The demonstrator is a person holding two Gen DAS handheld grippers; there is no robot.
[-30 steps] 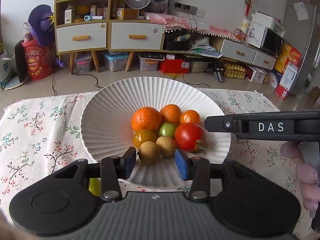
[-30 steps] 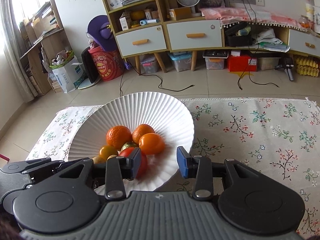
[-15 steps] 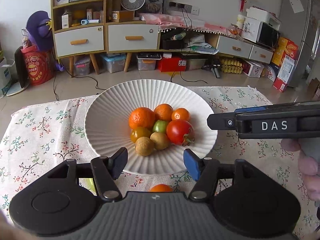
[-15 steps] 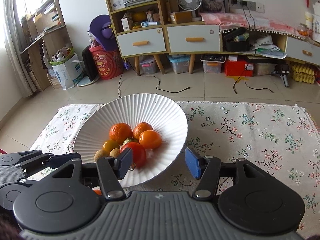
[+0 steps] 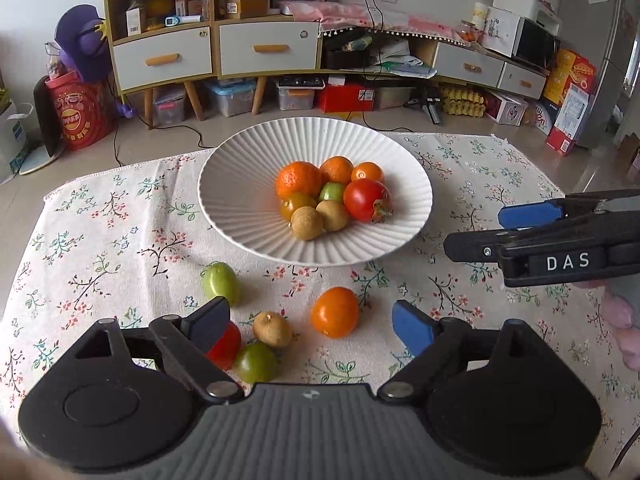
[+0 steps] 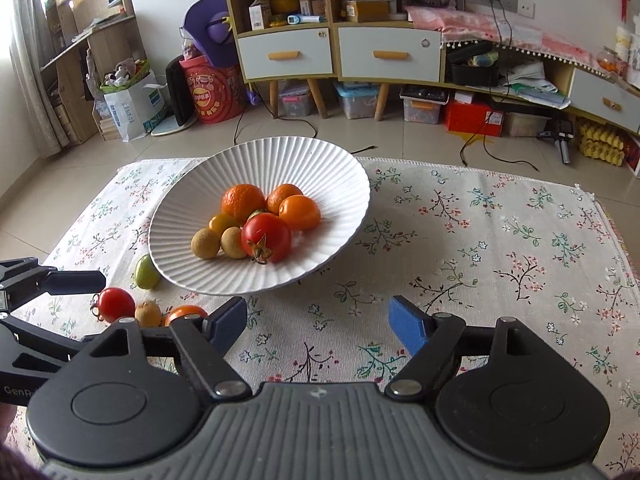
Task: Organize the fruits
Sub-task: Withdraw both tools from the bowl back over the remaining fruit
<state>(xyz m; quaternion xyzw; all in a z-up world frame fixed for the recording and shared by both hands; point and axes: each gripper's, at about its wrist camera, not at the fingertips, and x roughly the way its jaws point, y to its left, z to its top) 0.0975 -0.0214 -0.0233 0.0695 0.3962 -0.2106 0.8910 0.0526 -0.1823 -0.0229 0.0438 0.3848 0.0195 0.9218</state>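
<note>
Nearest, at the bottom of the left wrist view, the left claw (image 5: 310, 318) is seen with jaws opening, nothing pinched; a second ago they stood much narrower at the bowl's near rim. The view has since been drawn back, so loose fruit formerly hidden is now exposed. The right claw (image 6: 318, 318) is likewise opening and empty, above bare cloth (image 6: 500, 240) in the lower centre of its view.

Between the left claw's pads, on the counter: a brown fruit (image 5: 273, 329), a green fruit (image 5: 256, 362) touching it, an orange fruit (image 5: 334, 312) just beside. A red tomato (image 5: 226, 346) is partly hidden behind the left pad. A second green fruit (image 5: 220, 283) lies slightly farther, near the bowl's lower left edge.

Farther, at centre frame, the white ribbed bowl (image 5: 240, 200) is noted holding a tight cluster: orange, yellow, green and brown pieces and a large red tomato (image 5: 366, 200), glossy, calyx attached.

Judgement: both claws are freed for a fresh pick; five pieces are still to be gathered, so the task is perhaps half done.
</note>
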